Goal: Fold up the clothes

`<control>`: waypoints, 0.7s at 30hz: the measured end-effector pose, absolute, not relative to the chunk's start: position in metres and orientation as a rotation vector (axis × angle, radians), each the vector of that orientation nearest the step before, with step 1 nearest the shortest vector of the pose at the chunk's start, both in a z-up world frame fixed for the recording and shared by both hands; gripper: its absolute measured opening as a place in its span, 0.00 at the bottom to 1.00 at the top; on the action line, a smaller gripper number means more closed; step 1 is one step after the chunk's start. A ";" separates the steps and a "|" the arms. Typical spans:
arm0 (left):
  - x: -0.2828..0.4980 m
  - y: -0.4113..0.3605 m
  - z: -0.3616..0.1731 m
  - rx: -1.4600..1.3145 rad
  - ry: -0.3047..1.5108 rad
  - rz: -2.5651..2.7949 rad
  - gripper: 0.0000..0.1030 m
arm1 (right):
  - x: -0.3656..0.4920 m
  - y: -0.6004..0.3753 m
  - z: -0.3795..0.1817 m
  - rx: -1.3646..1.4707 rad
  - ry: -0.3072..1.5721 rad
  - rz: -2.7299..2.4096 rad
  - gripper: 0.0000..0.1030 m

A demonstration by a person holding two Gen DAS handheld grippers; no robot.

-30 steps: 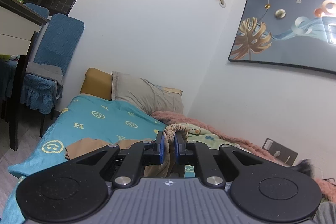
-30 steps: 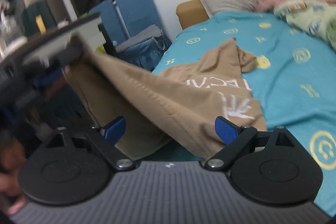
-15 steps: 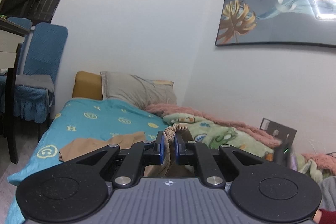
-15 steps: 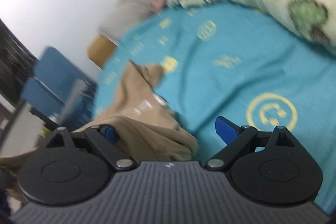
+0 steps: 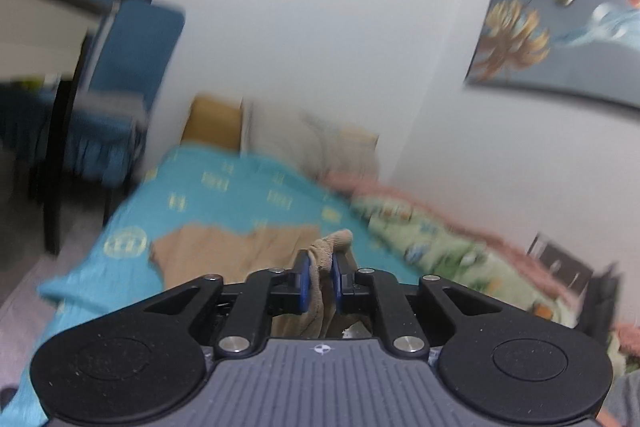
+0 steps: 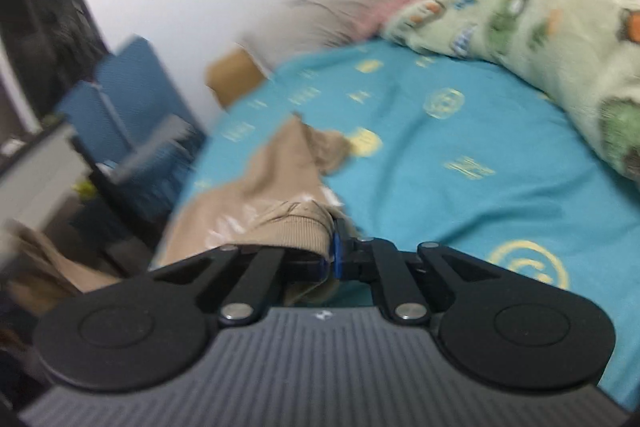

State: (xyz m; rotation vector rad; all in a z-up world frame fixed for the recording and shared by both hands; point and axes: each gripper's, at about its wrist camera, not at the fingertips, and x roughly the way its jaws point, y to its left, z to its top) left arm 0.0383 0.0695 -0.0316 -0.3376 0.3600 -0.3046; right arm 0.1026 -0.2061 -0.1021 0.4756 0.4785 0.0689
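Tan garment (image 5: 256, 247), pinched, both hand-held grippers

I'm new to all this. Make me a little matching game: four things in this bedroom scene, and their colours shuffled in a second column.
Things:
1. garment
2. bed sheet
3. chair
4. fleece blanket

Colours:
a. pale green with cartoon prints
b. tan
c. dark blue
d. turquoise with yellow marks

Pairs: 1-b, 2-d, 3-c, 4-a

One tan garment (image 5: 248, 247), two pillows (image 5: 308, 139), two blankets (image 6: 540, 27), two grippers (image 5: 320, 277).
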 end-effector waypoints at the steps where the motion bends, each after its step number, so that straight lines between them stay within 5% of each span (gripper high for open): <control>1: 0.042 0.070 -0.035 -0.337 0.401 -0.294 0.13 | 0.102 -0.206 -0.100 0.481 0.469 0.085 0.07; 12: 0.045 0.066 -0.052 -0.251 0.585 -0.245 0.79 | 0.100 -0.214 -0.093 0.539 0.454 0.116 0.07; 21: 0.055 0.013 -0.067 -0.008 0.709 -0.283 0.81 | 0.101 -0.221 -0.092 0.585 0.461 0.137 0.07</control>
